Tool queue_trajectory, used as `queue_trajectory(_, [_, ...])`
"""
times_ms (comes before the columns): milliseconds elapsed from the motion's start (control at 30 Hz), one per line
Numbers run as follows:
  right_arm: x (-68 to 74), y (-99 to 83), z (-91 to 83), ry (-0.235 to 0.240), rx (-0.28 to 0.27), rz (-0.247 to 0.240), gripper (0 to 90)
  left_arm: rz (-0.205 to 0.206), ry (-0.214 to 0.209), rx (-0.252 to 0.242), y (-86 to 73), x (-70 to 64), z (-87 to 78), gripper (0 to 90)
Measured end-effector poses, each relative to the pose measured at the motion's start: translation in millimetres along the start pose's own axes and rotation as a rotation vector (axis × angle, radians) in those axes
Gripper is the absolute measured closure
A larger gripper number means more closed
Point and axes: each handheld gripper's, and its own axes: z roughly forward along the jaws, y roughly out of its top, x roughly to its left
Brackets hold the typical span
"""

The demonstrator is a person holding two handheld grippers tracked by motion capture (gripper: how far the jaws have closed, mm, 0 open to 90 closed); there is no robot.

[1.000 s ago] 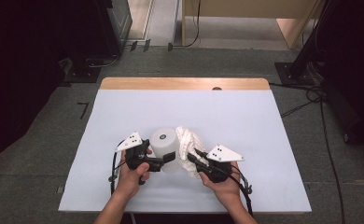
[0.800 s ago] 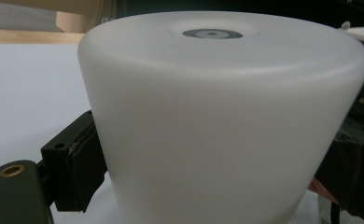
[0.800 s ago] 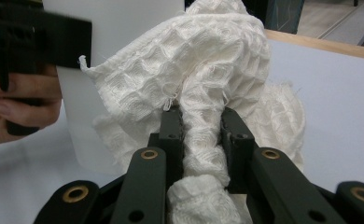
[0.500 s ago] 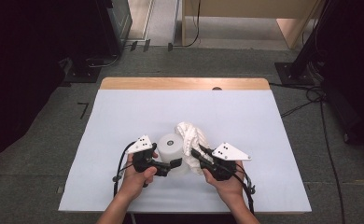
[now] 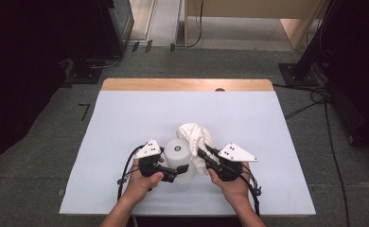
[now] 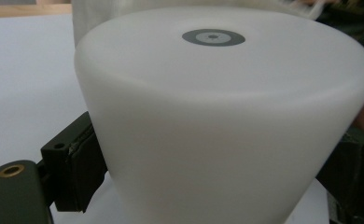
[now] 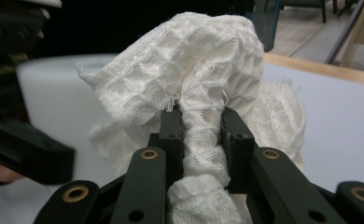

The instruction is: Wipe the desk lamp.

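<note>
A white translucent cup [image 5: 178, 150] stands upside down near the table's front, with a grey ring mark on its top [image 6: 213, 37]. My left gripper [image 5: 179, 164] is shut on the cup [image 6: 227, 121], one black pad [image 6: 75, 168] pressed to its side and the other jaw at the right edge. Just right of the cup lies a bunched white waffle cloth [image 5: 195, 135]. My right gripper [image 5: 201, 154] is shut on a twisted fold of that cloth [image 7: 203, 84], which rises between and above its jaws [image 7: 201, 126]. Cloth and cup touch.
The table has a pale sheet [image 5: 126, 123] over it and a wooden strip [image 5: 187, 84] along the far edge. Dark equipment and cables [image 5: 315, 94] lie on the grey floor around it. Both hands rest near the table's front edge.
My left gripper has moved right and closed around the cup, which has shifted slightly right and toward the person. The right gripper keeps its hold on the cloth, nearly still.
</note>
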Motion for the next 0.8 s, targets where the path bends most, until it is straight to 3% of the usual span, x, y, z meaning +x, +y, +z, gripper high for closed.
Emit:
queue_trajectory(133, [0.4,-10.9,8.7,-0.011,0.05,0.001,74.3,-0.003,0.024,-0.042,2.5,1.1,-5.3,8.2])
queue_trajectory(267, [3.6,-15.6,14.3,0.002,0.077,-0.007,74.3,-0.027,0.066,-0.111,5.0,5.4,-14.1,8.2])
queue_trajectory(367, [7.5,-17.3,17.2,0.019,0.096,-0.014,74.3,-0.052,0.083,-0.138,5.7,9.1,-18.9,8.2])
queue_trajectory(433, [9.3,-17.1,17.7,0.02,0.098,-0.016,74.3,-0.054,0.081,-0.132,5.4,10.2,-19.2,8.2])
queue_trajectory(533, [8.3,-14.8,15.6,0.013,0.081,-0.018,74.3,-0.037,0.069,-0.085,3.1,8.8,-13.0,8.2])
queue_trajectory(800, [-1.5,-2.6,1.7,-0.014,0.009,-0.007,74.1,0.064,0.093,-0.006,-0.5,-1.8,3.8,8.2])
